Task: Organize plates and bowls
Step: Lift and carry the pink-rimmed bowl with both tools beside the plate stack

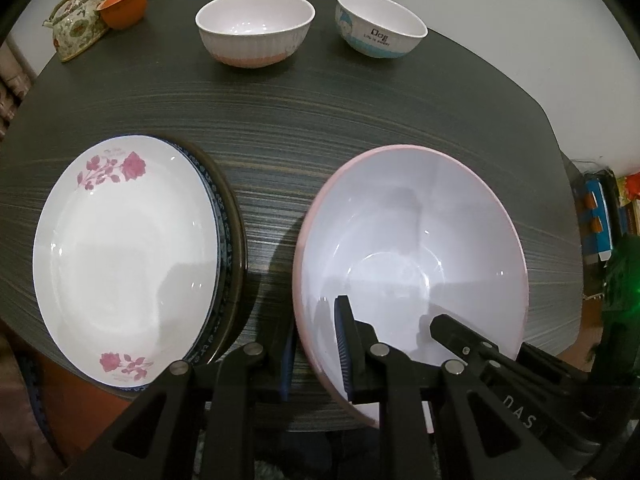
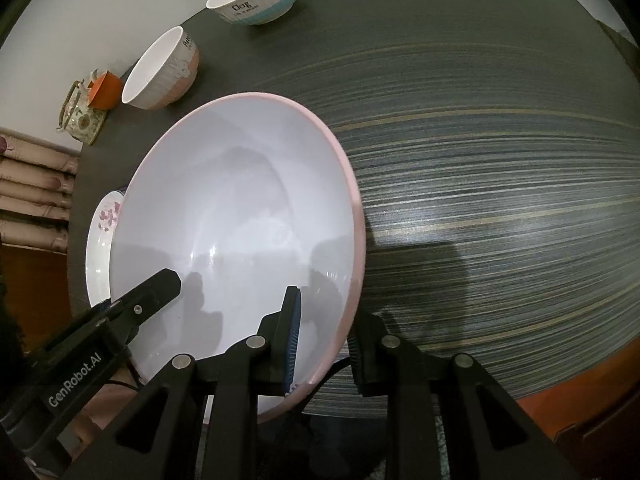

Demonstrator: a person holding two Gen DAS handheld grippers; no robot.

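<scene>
Left gripper point(image 1: 316, 354): fingers clamped on the near-left rim of the large pink bowl point(image 1: 412, 256), one pad inside, one outside.

Right gripper point(image 2: 324, 344): closed on the same bowl's point(image 2: 240, 216) near-right rim, likewise straddling it.

Large pink bowl: wide, glossy, pale interior, pink exterior; sits near the front edge of the dark streaked table point(image 1: 320, 128).

Left view only: full rose-patterned plate point(image 1: 128, 256) topping a stack with a blue-patterned plate point(image 1: 224, 240) beneath, just left of the bowl.

Both views: ribbed pink-based bowl point(image 1: 256, 28), blue-banded "Dog" bowl point(image 1: 380, 24), floral teapot point(image 1: 76, 20), orange cup point(image 1: 122, 6), all at the far edge.
</scene>
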